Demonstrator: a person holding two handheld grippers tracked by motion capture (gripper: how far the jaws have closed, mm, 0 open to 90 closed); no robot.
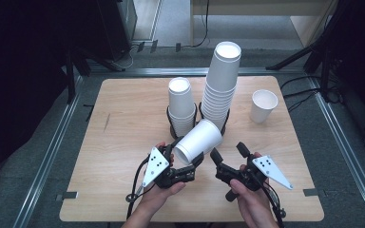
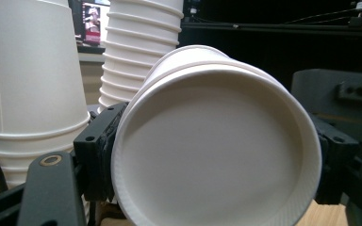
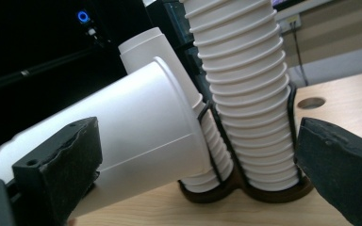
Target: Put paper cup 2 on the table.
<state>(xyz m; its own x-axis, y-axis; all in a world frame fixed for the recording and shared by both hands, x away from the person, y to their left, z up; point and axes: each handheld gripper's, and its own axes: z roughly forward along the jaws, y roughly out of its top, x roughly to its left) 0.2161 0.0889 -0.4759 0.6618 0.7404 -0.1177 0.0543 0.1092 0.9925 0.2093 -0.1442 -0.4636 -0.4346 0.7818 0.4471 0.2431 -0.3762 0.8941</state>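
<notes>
Cup (image 1: 198, 141), empty and tilted, is clenched in the left gripper (image 1: 188, 166) near the desk's (image 1: 123, 142) front edge, before two stacks (image 1: 221, 85) in a holder (image 3: 245, 190); right gripper (image 1: 229, 153) is released.

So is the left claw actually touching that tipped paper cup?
Touching. The left gripper view shows the left claw with its jaws pressed against both sides of the cup near the rim; the high view shows the cup lifted off the table.
</notes>
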